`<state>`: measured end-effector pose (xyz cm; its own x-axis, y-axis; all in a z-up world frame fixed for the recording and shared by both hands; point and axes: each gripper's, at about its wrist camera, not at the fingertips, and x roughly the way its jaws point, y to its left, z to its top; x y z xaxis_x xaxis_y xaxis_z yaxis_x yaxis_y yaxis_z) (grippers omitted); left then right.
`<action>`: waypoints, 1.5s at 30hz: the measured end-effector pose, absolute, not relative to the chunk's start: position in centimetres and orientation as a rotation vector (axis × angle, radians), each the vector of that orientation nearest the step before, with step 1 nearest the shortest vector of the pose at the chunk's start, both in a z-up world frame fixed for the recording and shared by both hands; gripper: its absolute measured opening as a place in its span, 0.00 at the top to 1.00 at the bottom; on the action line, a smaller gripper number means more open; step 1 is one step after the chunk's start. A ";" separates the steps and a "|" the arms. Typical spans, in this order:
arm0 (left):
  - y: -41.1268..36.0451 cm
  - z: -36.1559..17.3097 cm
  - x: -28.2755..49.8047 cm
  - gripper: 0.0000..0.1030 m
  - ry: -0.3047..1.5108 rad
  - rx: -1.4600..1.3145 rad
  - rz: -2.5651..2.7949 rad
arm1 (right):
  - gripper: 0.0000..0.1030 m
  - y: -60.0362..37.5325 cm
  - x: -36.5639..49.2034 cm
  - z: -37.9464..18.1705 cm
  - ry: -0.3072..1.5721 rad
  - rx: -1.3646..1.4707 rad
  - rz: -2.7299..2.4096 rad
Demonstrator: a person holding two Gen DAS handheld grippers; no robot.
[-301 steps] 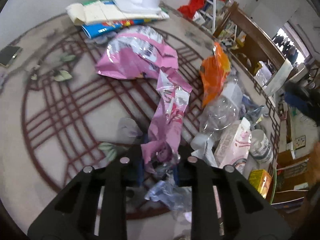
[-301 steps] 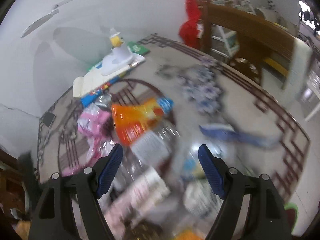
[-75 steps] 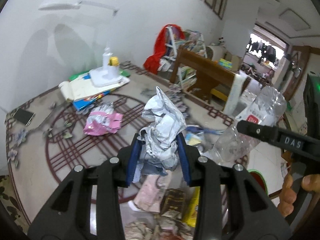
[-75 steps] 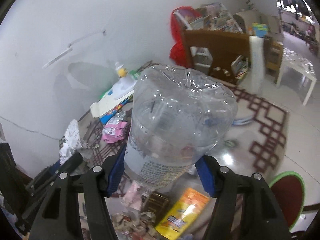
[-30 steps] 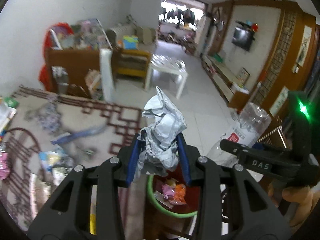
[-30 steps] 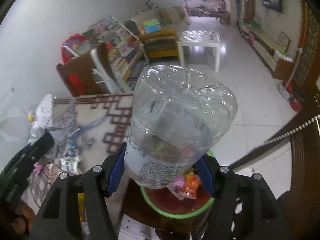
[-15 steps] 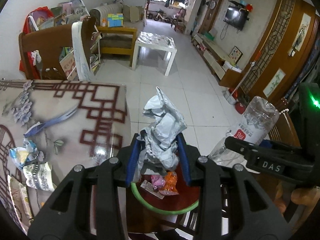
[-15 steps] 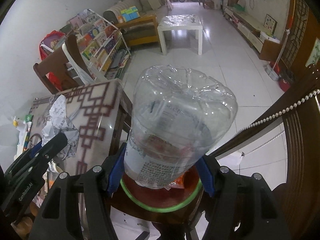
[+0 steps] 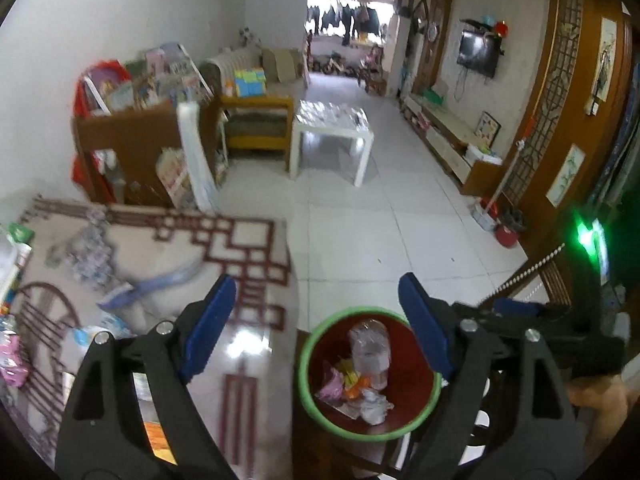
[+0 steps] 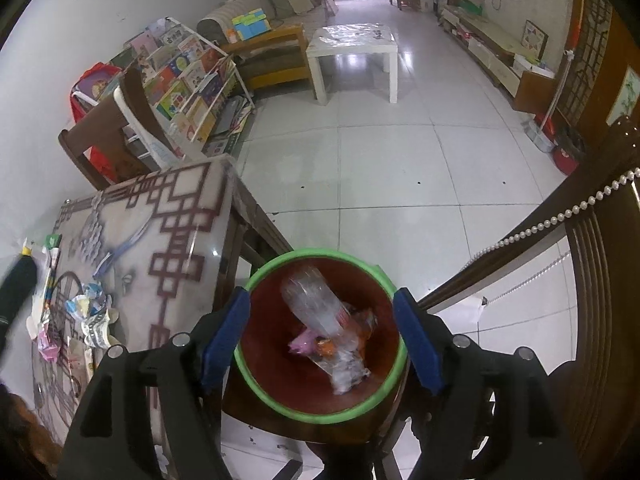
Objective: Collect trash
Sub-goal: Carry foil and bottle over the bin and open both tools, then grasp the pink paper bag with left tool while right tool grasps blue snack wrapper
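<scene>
A round bin with a green rim (image 9: 305, 364) (image 10: 320, 254) stands below the table's edge. In it lie a clear plastic bottle (image 9: 368, 350) (image 10: 316, 308), a crumpled silver wrapper (image 9: 374, 404) (image 10: 348, 372) and pink and orange scraps. My left gripper (image 9: 316, 280) hovers over the bin's near side, its jaws opening with nothing between them. Straight above the bin, my right gripper (image 10: 320, 295) has its jaws opening too, and they are empty. The right gripper's black body (image 9: 560, 320) also shows in the left wrist view.
The patterned table (image 10: 180, 240) (image 9: 160, 248) to the left carries several wrappers (image 10: 90, 312) (image 9: 108, 328). A dark wooden chair with a pearl string (image 10: 560, 216) stands right of the bin. Beyond are tiled floor, a white low table (image 10: 352, 40) and a bookshelf (image 10: 184, 76).
Both grippers have opened. The crumpled wrapper left the left jaws and the bottle left the right jaws; both now lie in the bin.
</scene>
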<state>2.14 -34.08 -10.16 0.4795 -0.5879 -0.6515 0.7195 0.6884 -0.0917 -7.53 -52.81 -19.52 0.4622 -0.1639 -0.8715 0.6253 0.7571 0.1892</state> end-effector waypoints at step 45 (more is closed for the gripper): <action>-6.3 -28.0 10.7 0.39 1.139 0.062 -0.263 | 0.26 -29.4 6.0 -19.8 1.065 0.198 -0.021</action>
<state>10.66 -6.35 -27.99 0.3908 -0.1755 -0.9036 0.2385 0.9674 -0.0847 6.00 -29.41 -19.78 0.4860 0.0778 -0.8705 0.1128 0.9821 0.1507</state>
